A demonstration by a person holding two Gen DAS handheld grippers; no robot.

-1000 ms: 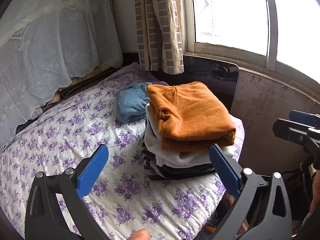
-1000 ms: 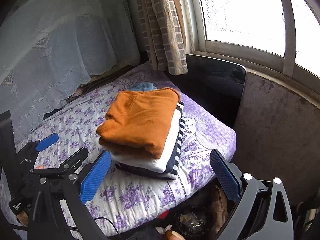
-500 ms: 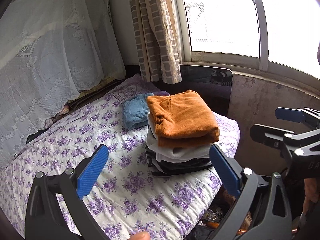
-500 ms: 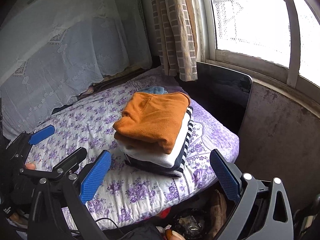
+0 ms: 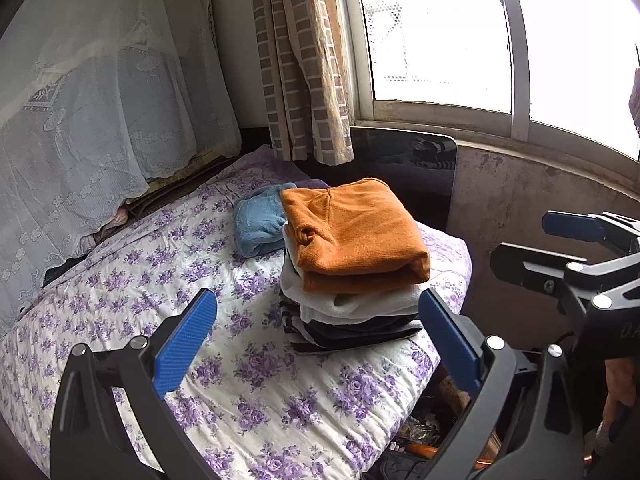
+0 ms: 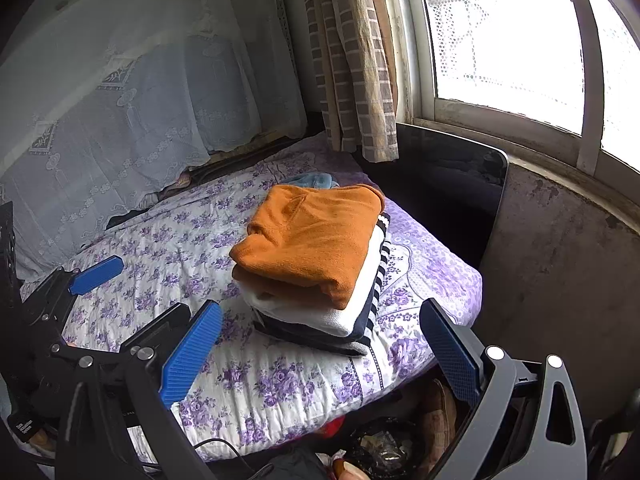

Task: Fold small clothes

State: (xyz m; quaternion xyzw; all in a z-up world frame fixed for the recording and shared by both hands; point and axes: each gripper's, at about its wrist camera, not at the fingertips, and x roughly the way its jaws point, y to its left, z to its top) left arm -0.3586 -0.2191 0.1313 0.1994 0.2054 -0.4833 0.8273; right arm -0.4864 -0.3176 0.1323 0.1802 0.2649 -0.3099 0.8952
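Note:
A stack of folded clothes stands near the right end of the flowered bed (image 5: 132, 292) (image 6: 168, 256). On top lies an orange sweater (image 5: 356, 232) (image 6: 316, 236), under it a white garment (image 5: 340, 304) (image 6: 360, 300), and a dark striped one (image 5: 352, 332) (image 6: 376, 280) at the bottom. A folded light blue cloth (image 5: 258, 224) (image 6: 314, 180) lies behind the stack. My left gripper (image 5: 318, 330) (image 6: 132, 292) is open, short of the stack, holding nothing. My right gripper (image 6: 320, 344) (image 5: 536, 248) is open too, off the bed's right end.
A white lace cover (image 5: 100, 120) hangs behind the bed. A checked curtain (image 5: 304, 60) and a window (image 5: 440, 28) stand at the back right, with a dark panel (image 6: 452, 176) below. Shoes and clutter (image 6: 380, 440) lie on the floor off the bed's end.
Both grippers have pulled back and up from the stack, which now looks smaller and farther. The clothes have not moved. Both stay open.

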